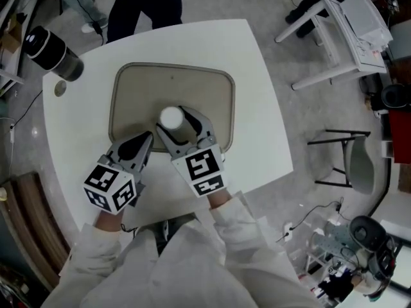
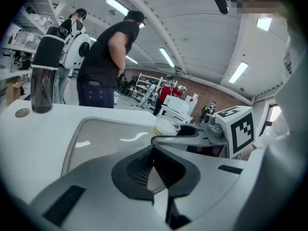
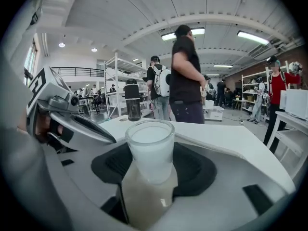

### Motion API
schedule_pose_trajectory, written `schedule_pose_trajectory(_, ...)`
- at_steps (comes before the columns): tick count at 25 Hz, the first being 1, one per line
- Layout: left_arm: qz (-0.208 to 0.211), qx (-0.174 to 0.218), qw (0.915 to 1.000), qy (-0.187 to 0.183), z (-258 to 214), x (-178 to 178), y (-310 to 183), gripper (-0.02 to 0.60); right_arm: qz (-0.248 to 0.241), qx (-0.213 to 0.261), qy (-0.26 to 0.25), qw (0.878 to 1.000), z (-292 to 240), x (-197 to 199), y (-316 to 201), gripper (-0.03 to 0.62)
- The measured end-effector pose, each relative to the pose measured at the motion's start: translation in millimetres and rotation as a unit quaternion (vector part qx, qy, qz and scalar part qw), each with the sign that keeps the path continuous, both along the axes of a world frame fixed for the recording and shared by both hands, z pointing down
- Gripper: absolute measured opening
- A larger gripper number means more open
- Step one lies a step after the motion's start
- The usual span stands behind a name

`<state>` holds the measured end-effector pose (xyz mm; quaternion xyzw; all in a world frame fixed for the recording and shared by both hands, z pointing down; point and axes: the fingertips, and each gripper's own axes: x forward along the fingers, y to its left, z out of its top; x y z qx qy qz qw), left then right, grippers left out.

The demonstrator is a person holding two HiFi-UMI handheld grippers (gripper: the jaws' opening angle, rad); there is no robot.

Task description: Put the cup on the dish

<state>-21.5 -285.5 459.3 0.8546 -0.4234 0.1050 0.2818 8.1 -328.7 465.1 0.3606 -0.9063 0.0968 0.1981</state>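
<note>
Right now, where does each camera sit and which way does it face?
Head view: on the person's head, facing steeply down at the table, dish, left gripper, right gripper and sleeves.
Left gripper view: on the left gripper, facing along its shut jaws across the dish to the right gripper.
Right gripper view: on the right gripper, facing along its jaws, shut on the cup; the left gripper shows at left.
Shared: both gripper views show the dark bottle.

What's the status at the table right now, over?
Left gripper shut, empty. Right gripper shut on cup, over the dish. Bottle far off, nothing in the way.
</note>
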Motion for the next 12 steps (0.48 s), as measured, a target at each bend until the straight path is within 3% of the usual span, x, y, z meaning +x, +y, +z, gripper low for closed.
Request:
schedule_pose_trajectory(6,0.019,-0.008,0.9998,-0.006,14,-1,-10,0.008,-0.012,-0.006,0.014,1.0,19,-9,-19,0.27)
schedule_pose_trajectory(12,0.01,-0.017,0.9998,-0.002,25,-6,-23,0.008,0.005,-0.025,0.009,1.0,32,-7,-33,0.27)
